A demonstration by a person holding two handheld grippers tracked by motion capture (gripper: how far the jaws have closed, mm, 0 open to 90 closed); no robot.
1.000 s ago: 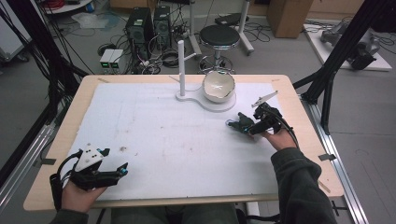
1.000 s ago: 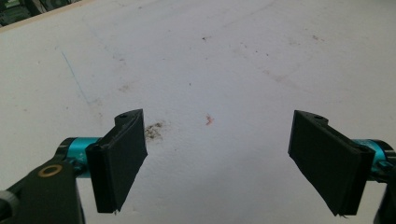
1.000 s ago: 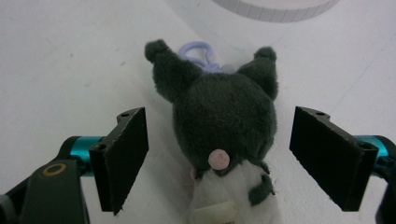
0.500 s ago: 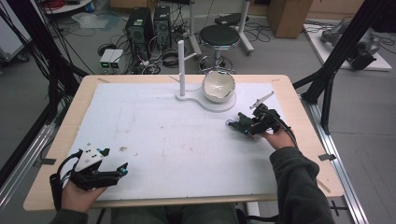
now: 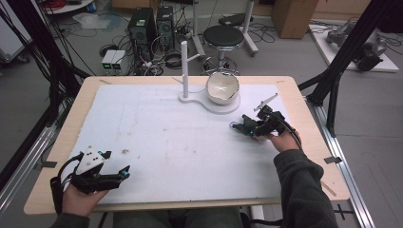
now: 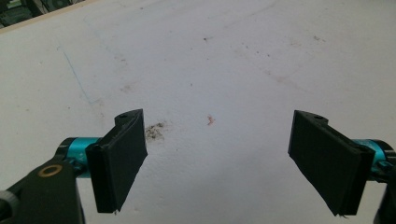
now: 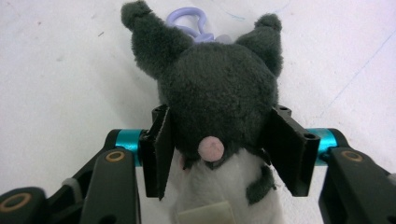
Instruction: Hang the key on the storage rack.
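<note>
Near the seemingly empty bowl (image 5: 222, 87), right gripper (image 7: 219, 154) clenches a plush toy (image 7: 219, 98); left gripper (image 6: 219, 158) gapes.

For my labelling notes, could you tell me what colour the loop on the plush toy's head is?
Pale purple: the loop shows best in the right gripper view, atop the plush toy.

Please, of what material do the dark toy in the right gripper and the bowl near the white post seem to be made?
The plush toy, clamped between the right gripper jaws, looks like soft synthetic fur, dark grey and white: fuzzy pile, with a smooth lilac clip, probably plastic. The bowl looks like glazed ceramic or hard plastic: a smooth, slightly shiny cream inside.
</note>
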